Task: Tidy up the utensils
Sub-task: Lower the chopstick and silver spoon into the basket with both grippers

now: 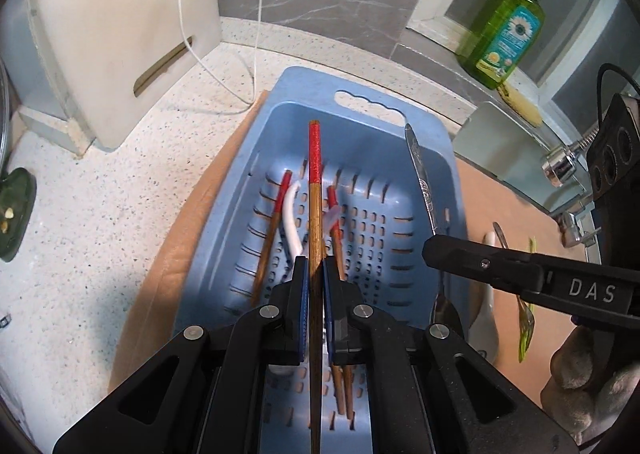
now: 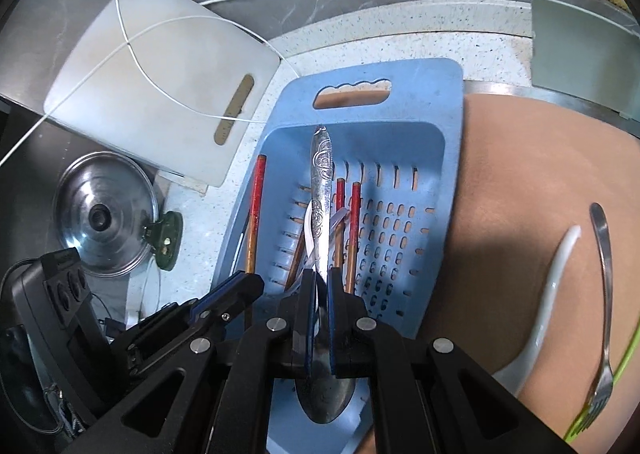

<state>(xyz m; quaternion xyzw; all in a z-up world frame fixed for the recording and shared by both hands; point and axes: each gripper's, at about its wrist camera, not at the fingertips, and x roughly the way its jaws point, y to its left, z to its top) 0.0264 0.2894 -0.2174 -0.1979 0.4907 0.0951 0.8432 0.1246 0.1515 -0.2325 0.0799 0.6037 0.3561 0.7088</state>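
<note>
My left gripper [image 1: 315,266] is shut on a wooden chopstick with a red end [image 1: 314,190], held over the blue slotted basket [image 1: 400,190]. My right gripper [image 2: 321,278] is shut on a metal spoon [image 2: 322,170], its patterned handle pointing to the basket's far wall [image 2: 356,130] and its bowl hanging below the jaws. In the basket lie other red-ended chopsticks [image 2: 354,230] and a white plastic spoon [image 1: 291,222]. The right gripper [image 1: 432,254] with its spoon [image 1: 420,170] shows over the basket's right rim in the left wrist view.
On the tan mat [image 2: 516,182] right of the basket lie a white ceramic spoon [image 2: 556,278], a metal fork [image 2: 604,294] and a green fork [image 2: 600,386]. A white cutting board [image 1: 120,34] leans at the left. Pot lid [image 2: 102,214], soap bottle [image 1: 506,34] and tap [image 1: 560,166] stand around.
</note>
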